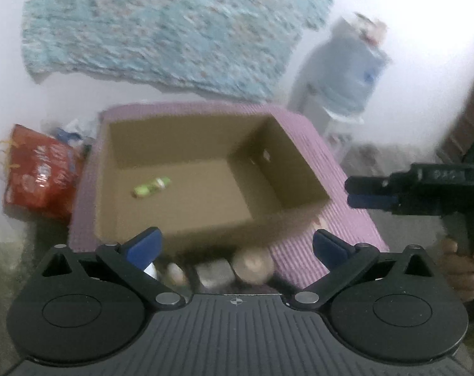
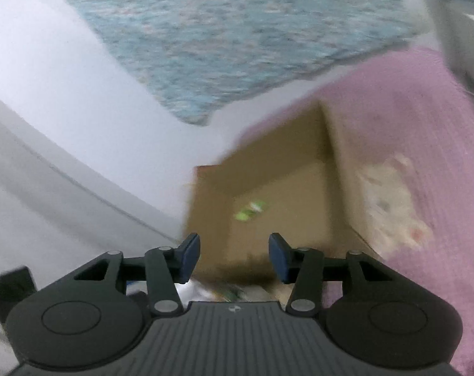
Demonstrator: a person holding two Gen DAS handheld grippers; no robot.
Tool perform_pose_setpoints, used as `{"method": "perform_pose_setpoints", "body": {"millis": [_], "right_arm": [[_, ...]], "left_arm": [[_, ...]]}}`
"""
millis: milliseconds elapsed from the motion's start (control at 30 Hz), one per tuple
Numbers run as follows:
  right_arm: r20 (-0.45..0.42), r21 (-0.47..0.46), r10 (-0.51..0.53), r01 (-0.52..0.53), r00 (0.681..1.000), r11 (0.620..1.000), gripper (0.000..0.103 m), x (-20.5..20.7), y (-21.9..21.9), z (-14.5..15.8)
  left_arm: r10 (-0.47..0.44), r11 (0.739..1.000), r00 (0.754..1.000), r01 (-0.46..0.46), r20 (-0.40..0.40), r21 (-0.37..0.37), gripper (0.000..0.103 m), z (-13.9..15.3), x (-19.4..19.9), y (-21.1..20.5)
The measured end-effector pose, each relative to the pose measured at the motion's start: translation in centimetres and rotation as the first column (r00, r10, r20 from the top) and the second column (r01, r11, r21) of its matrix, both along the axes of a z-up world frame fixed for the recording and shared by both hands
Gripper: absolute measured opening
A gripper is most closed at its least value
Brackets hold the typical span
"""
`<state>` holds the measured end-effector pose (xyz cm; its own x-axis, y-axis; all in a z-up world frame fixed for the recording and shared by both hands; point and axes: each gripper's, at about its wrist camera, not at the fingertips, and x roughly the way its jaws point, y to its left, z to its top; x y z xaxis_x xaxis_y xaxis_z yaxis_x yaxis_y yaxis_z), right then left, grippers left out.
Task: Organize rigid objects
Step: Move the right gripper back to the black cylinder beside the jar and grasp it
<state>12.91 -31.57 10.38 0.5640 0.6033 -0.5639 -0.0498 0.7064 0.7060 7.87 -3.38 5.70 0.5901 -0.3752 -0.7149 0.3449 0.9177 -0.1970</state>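
Note:
An open cardboard box [image 1: 174,144] stands on a pink ribbed mat [image 1: 340,219]. A small green and white item [image 1: 150,187] lies alone on its floor. My left gripper [image 1: 237,241] hangs over the box's near edge, open wide with nothing between its blue pads. Below it, in front of the box, lie several blurred small objects, among them a round tan one [image 1: 252,264] and a grey one [image 1: 213,274]. My right gripper [image 2: 234,244] is open and empty above the box [image 2: 283,144], where the green item [image 2: 249,211] shows. From the left wrist it [image 1: 362,192] appears at the right, held by a hand [image 1: 462,269].
A red printed bag [image 1: 39,175] sits left of the mat. A large blue water bottle on a white stand [image 1: 346,72] is at the back right. A teal rug [image 1: 161,22] lies on the pale floor beyond the box. A cream patch [image 2: 390,200] marks the pink mat [image 2: 409,109].

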Motion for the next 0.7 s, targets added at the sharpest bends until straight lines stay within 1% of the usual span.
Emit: {"method": "perform_pose_setpoints", "body": {"millis": [133, 167, 267, 333, 367, 500, 567, 633, 667, 700], "right_arm": [[-0.082, -0.032, -0.054, 0.052, 0.995, 0.998, 0.051, -2.8, -0.8, -4.1], [-0.101, -0.046, -0.058, 0.054, 0.993, 0.997, 0.051, -3.2, -0.8, -5.1], [-0.135, -0.076, -0.050, 0.040, 0.990, 0.996, 0.051, -3.3, -0.4, -7.0], [-0.139, -0.085, -0.026, 0.014, 0.990, 0.996, 0.051, -3.1, 0.2, -8.0], [-0.138, -0.096, -0.011, -0.003, 0.990, 0.995, 0.050, -2.9, 0.4, -8.4], [-0.123, -0.181, 0.072, -0.094, 0.990, 0.979, 0.045, -1.4, 2.7, -9.1], [-0.127, -0.231, 0.123, -0.150, 0.984, 0.961, 0.042, -0.8, 4.0, -9.8], [-0.141, -0.276, 0.165, -0.199, 0.976, 0.940, 0.039, 0.1, 5.2, -10.6], [-0.148, -0.291, 0.185, -0.222, 0.972, 0.931, 0.036, 0.3, 5.5, -11.0], [-0.158, -0.302, 0.203, -0.243, 0.966, 0.922, 0.032, 0.4, 5.9, -11.4]], "left_arm": [[-0.071, 0.997, 0.997, 0.071, -0.017, 0.028, 0.103, -1.6, -1.1, -1.7], [-0.093, 0.995, 0.996, 0.093, -0.017, 0.025, 0.103, -2.0, -1.3, -2.1], [-0.163, 0.987, 0.985, 0.162, -0.050, -0.024, 0.103, -3.1, -1.2, -3.1], [-0.191, 0.981, 0.978, 0.188, -0.080, -0.040, 0.103, -4.2, -0.9, -3.8], [-0.194, 0.981, 0.977, 0.192, -0.089, -0.030, 0.103, -4.7, -0.8, -4.2], [-0.214, 0.973, 0.972, 0.220, -0.098, 0.062, 0.102, -6.7, -0.8, -6.0], [-0.229, 0.968, 0.967, 0.239, -0.113, 0.076, 0.099, -7.5, -0.6, -6.7], [-0.244, 0.963, 0.960, 0.257, -0.136, 0.080, 0.093, -8.3, -0.7, -7.3], [-0.250, 0.961, 0.957, 0.264, -0.146, 0.082, 0.092, -8.6, -0.7, -7.5], [-0.255, 0.959, 0.955, 0.270, -0.154, 0.085, 0.085, -8.9, -0.8, -7.7]]}}
